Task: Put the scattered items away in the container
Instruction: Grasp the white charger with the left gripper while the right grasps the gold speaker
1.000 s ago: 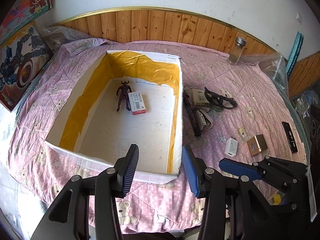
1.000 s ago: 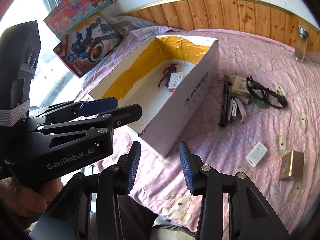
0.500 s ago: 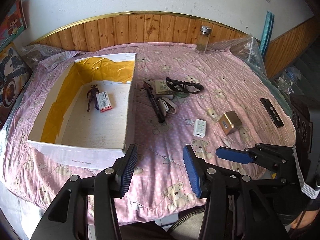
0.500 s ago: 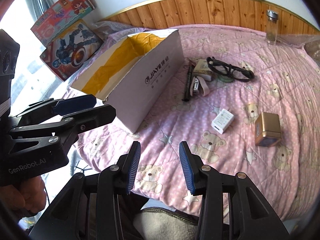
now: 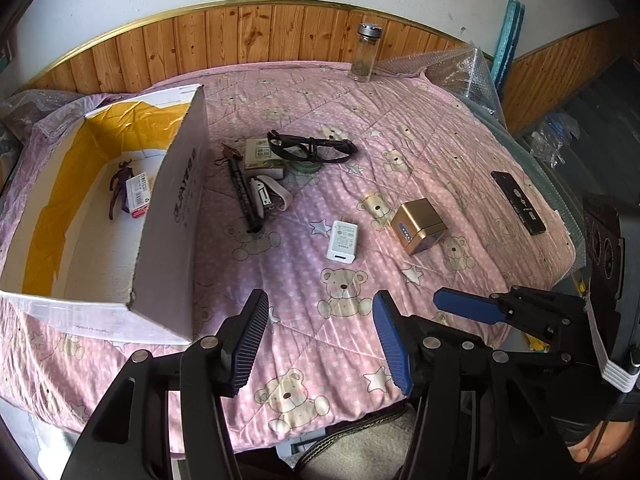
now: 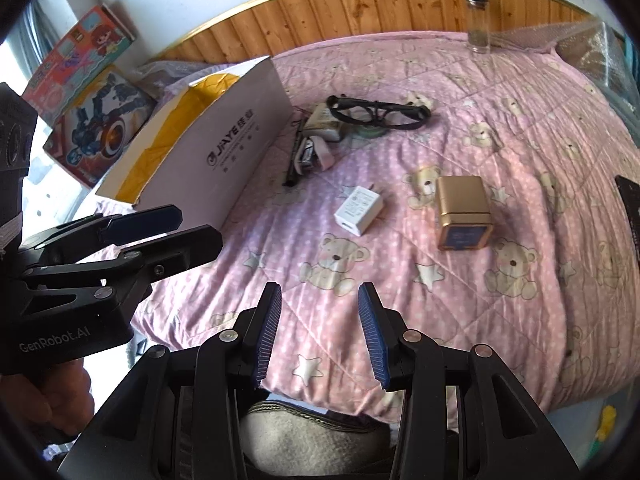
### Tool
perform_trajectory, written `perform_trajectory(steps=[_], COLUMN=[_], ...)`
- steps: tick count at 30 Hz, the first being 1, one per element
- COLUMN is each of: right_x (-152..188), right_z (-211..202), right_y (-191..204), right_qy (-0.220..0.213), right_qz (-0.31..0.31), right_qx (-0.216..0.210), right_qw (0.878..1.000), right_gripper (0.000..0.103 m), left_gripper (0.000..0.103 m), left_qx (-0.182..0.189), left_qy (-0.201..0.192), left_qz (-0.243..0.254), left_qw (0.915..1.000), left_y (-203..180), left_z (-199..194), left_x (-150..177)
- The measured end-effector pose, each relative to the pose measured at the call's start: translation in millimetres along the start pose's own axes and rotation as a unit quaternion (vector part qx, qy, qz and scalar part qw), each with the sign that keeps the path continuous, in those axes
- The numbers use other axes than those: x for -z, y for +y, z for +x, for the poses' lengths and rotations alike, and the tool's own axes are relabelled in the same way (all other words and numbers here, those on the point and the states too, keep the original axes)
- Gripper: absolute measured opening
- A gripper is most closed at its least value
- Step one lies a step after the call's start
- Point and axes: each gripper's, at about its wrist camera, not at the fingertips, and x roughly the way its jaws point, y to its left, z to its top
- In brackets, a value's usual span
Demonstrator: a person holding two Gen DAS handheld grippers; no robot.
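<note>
Both wrist views have swung rightward since a second ago: the cardboard box (image 5: 176,216), then filling the left view, now sits at the left edge of the bed, and the scattered items lie ahead of the grippers.

Inside the box: a dark purple figurine (image 5: 119,188) touching a small white-and-red packet (image 5: 138,195), both against the far end of the floor.

Just right of the box wall: a cluster of a black pen-like stick (image 5: 244,196), a beige card box (image 5: 262,156), black glasses (image 5: 312,148) lying partly over it, a white strap piece (image 5: 272,196) and a greenish roll (image 5: 305,167), identity unclear at this size.

Nearer centre: white charger (image 5: 342,241), then gold cube (image 5: 418,226) beside it, apart. Black phone (image 5: 518,202) near the right bed edge. Glass bottle (image 5: 366,53) upright at the far wall.

Left gripper (image 5: 320,340) released, jaws apart, empty, above the near quilt edge. Right gripper (image 6: 320,334) likewise spread and empty.
</note>
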Motion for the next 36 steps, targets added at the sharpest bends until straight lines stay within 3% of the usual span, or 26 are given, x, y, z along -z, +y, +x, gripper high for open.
perform_trajectory(steps=[6,9,15,24,31,33,35,36], right_x=[-10.6,-17.4,-33.2,-52.6,-53.1,-53.3,-53.1,-53.2], right_z=[-11.4,-11.2,9.8,58.9,78.8,78.5,77.0,74.8], right_y=[-44.1,-65.8,-83.2,-94.8,-104.3,-103.9,-104.0,-104.1], right_qy=[-0.034,-0.046,-0.036,0.001,0.009,0.003,-0.001,-0.003], right_qz=[0.054,0.078,0.076,0.046,0.046,0.043,0.046,0.049], right_qx=[0.023,0.037,0.052,0.079,0.083,0.086,0.085,0.084], right_qw=[0.998,0.995,0.995,0.996,0.995,0.995,0.995,0.995], right_gripper=[0.044,0.049,0.051,0.053,0.053,0.052,0.052,0.051], left_gripper=[0.061,0.062,0.062,0.062,0.062,0.052,0.032,0.032], left_qx=[0.017,0.023,0.009,-0.008,-0.004,-0.01,-0.015,-0.007], left_qy=[0.028,0.045,0.067,0.085,0.06,0.05,0.043,0.042], left_qz=[0.002,0.003,0.007,-0.009,0.011,0.021,0.02,0.011], left_qw=[0.9995,0.9987,0.9977,0.9963,0.9981,0.9985,0.9988,0.999], left_y=[-15.7,-21.4,-23.9,-12.2,-9.4,-9.5,-5.8,-2.0], left_z=[39.9,64.6,114.4,159.4,165.2,165.5,164.0,163.1], left_x=[-14.2,-19.5,-28.6,-33.7,-38.0,-37.4,-37.8,-38.7])
